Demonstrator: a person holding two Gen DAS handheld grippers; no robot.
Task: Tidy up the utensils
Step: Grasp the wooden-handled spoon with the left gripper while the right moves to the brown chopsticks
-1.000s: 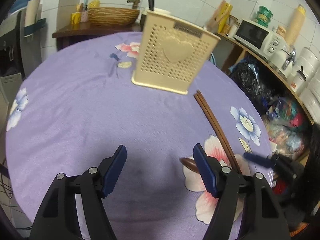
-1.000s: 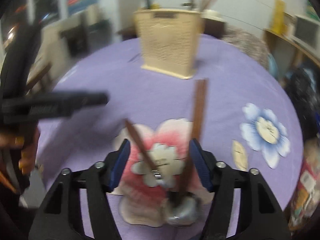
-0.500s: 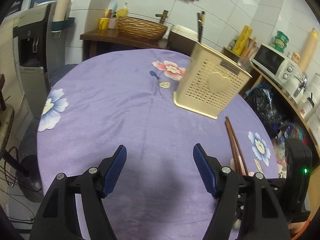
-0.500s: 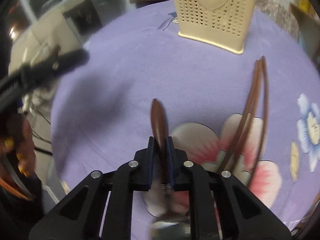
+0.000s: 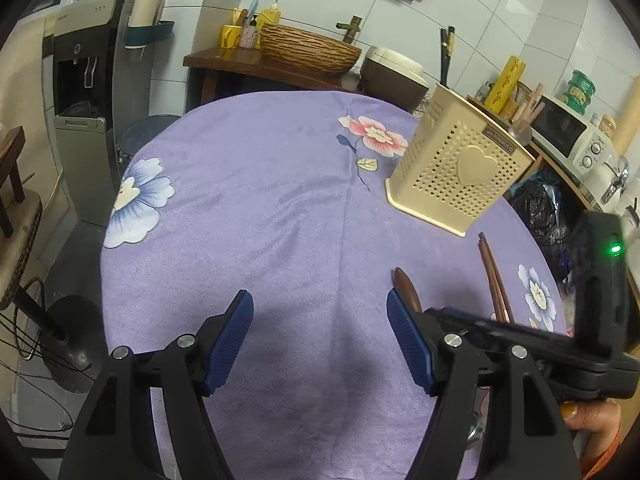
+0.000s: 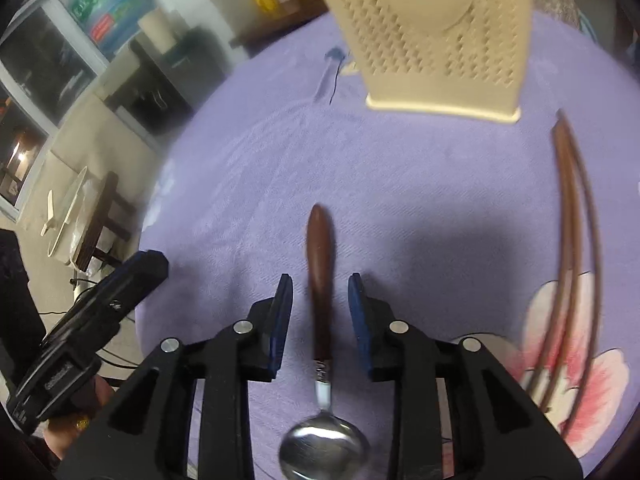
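Spoon lies on the purple cloth, brown handle pointing toward the holder, steel bowl nearest the camera. Right gripper straddles the handle; its jaws have just been opening, narrow gap, pads clear of the wood on both sides. Chopsticks lie to the right, well apart from the spoon, tips near the holder's base. Open cloth left of the spoon out to the table edge.

Left view only: left gripper wide, nothing between its pads, bare cloth ahead; spoon handle tip just beside its right pad. A dark utensil, possibly chopsticks, stands up from behind the holder; contents otherwise hidden. Basket on the shelf beyond.
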